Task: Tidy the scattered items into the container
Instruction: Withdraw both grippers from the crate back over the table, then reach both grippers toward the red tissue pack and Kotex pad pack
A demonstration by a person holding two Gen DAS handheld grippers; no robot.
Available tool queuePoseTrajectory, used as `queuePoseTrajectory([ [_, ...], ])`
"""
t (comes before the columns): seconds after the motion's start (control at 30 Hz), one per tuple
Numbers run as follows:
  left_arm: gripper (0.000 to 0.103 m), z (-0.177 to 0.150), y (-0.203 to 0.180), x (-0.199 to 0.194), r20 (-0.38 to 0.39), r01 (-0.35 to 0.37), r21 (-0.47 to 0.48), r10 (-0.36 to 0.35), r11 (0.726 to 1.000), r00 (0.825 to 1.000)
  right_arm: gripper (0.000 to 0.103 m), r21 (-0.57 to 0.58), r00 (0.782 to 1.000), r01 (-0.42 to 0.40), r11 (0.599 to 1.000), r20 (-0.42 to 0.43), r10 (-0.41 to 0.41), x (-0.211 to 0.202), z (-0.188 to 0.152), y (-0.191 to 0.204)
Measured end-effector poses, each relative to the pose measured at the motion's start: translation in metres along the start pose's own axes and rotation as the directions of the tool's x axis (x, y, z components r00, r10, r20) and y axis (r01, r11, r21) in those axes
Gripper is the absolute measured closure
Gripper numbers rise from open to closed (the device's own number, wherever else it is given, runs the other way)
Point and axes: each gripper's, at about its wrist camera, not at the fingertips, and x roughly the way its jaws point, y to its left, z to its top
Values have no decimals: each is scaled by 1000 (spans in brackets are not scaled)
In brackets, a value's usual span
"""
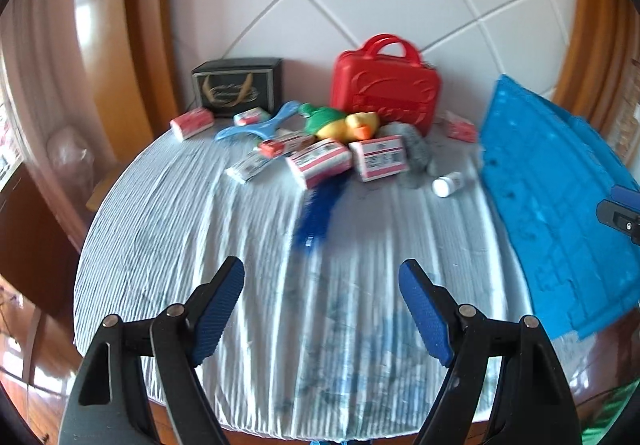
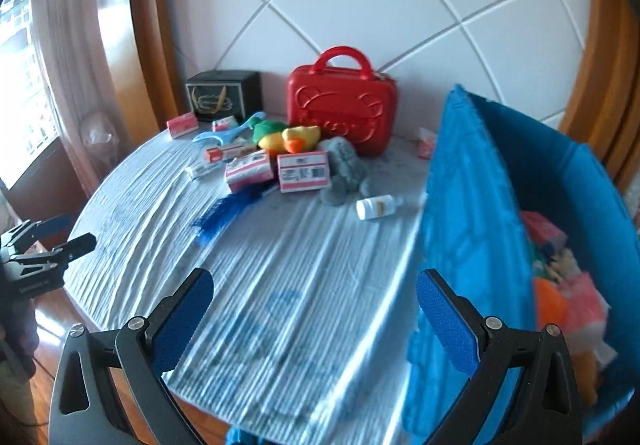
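Both claws, left claw (image 1: 322, 277) and right claw (image 2: 314, 289), hang spread and empty over the worktop (image 1: 240, 285); the white bottle (image 2: 375, 207) beside the blue container (image 2: 472, 181) looks easiest, pinched squarely across its body.

black tongs (image 1: 322, 309), ribbed blue pads (image 1: 218, 309), silver screws.

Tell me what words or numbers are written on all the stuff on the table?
None can be read.
Pink and white boxes: printed labels, too blurred.
Small white bottle: yellow label, too small.
Black bag: gold emblem, unreadable.
Red case: embossed picture, no words visible.
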Motion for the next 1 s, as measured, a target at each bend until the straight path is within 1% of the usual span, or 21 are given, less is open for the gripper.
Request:
queuePoseTrajectory([
  [0.1, 23, 6, 7, 21, -18, -42, -12, 42, 999, 999, 0, 8, 1000, -17, 1000, -15, 17, 36, 7, -5],
  [0.2, 23, 13, 17, 41, -44, -79, -44, 77, 996, 996, 0, 39, 998, -57, 998, -29, 59, 73, 16, -16],
  [0.3, 23, 21, 28, 60, -73, -91, -93, 84, 991, 994, 0, 56, 995, -85, 995, -42, 88, 106, 26, -25],
  [0.43, 23, 30, 43, 81, -108, -117, -135, 103, 984, 989, 0, 73, 991, -102, 992, -80, 108, 143, 38, -29],
  [0.53, 23, 39, 56, 95, -116, -112, -166, 94, 980, 989, 0, 85, 991, -92, 992, -91, 100, 161, 45, -28],
  [0.63, 23, 52, 75, 106, -113, -111, -174, 92, 979, 989, 0, 107, 987, -112, 988, -102, 123, 176, 53, -20],
  [0.73, 23, 69, 100, 121, -104, -122, -163, 106, 979, 989, 0, 89, 984, -124, 988, -118, 134, 191, 66, 1],
  [0.8, 23, 83, 125, 133, -96, -118, -156, 104, 981, 990, 0, 71, 984, -126, 990, -120, 133, 200, 78, 21],
  [0.93, 23, 109, 176, 160, -97, -104, -126, 92, 987, 991, 0, 52, 983, -134, 990, -117, 139, 228, 114, 74],
  [1.0, 23, 127, 210, 181, -105, -100, -101, 89, 990, 990, 0, 52, 984, -128, 990, -120, 133, 248, 137, 106],
])
